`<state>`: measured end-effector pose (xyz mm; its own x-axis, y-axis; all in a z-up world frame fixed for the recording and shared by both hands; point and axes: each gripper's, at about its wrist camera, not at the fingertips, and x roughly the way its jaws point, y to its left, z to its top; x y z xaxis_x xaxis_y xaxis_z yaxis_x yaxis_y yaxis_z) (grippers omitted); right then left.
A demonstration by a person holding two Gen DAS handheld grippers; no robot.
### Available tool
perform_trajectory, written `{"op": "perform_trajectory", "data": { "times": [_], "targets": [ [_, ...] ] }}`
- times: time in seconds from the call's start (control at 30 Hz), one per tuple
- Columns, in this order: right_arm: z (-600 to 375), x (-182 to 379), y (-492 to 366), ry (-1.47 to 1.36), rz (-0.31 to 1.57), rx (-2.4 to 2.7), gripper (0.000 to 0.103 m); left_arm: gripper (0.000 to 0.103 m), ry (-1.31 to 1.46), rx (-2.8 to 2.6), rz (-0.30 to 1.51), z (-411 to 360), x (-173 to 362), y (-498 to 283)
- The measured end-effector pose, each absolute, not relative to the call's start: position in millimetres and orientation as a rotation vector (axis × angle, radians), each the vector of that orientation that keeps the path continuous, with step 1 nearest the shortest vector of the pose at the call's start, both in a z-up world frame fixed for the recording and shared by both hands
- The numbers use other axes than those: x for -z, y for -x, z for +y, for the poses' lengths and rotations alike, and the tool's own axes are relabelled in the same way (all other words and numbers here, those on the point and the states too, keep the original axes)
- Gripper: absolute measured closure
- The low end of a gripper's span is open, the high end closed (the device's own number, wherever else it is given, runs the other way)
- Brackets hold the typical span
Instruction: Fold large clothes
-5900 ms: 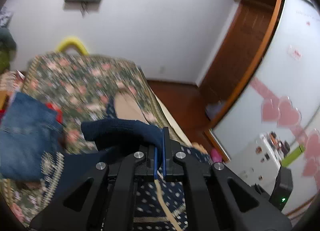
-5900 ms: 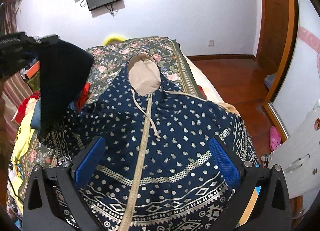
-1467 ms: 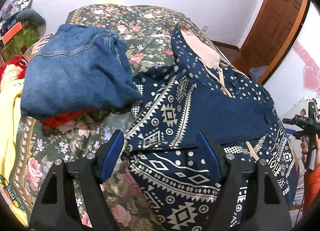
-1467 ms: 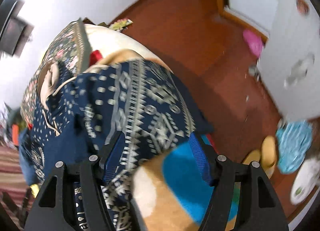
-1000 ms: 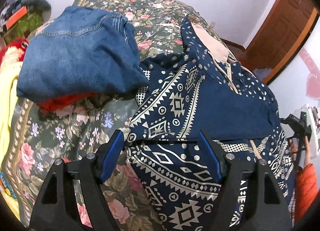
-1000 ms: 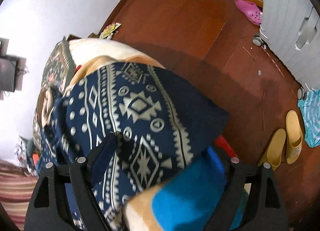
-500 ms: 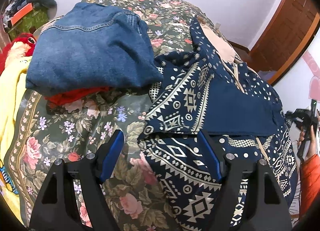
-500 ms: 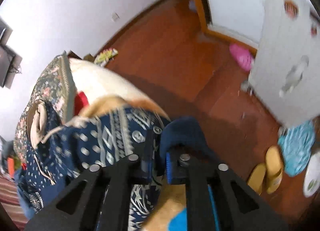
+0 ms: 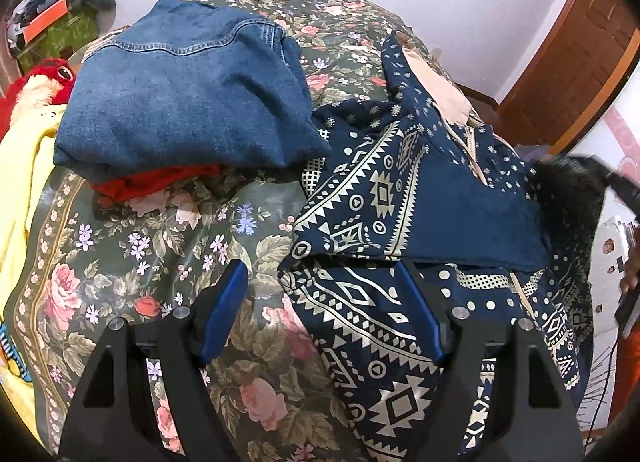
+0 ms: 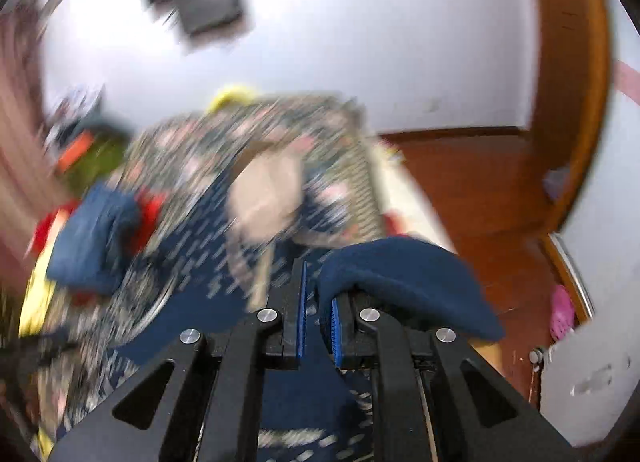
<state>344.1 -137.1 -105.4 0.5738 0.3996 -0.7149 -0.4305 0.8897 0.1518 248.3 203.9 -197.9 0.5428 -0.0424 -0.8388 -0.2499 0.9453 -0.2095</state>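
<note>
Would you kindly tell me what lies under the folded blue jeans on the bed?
A red garment pokes out beneath the folded jeans, lying on the floral bedspread. How far it extends underneath is covered.

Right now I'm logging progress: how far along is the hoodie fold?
Done: one sleeve lies across the patterned hoodie. In hand: the right gripper is shut on a dark blue fold; the left gripper hangs open. Left: the hoodie's lower part lies unfolded.
</note>
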Motion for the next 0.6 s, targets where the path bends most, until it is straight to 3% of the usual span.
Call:
{"op": "perform_trajectory", "data": {
  "times": [0.17, 0.27, 0.47, 0.6],
  "targets": [
    [-108.1, 176.8, -340.5, 0.161, 1.11, -0.477, 0.086, 0.028, 0.323, -0.121, 0.997, 203.7, 199.4, -245.6],
    [-108.8, 205.4, -336.2, 0.176, 1.225, -0.457, 0.069, 0.028, 0.325, -0.123, 1.008, 206.0, 203.0, -243.8],
    [-125.6, 187.9, -334.3, 0.095, 1.23, -0.52, 0.054, 0.028, 0.345, -0.138, 1.026, 211.3, 210.4, -243.7],
    [-136.8, 164.4, -337.1, 0.048, 1.203, -0.514, 0.053, 0.028, 0.365, -0.138, 1.029, 211.3, 212.9, -245.3]
  ]
}}
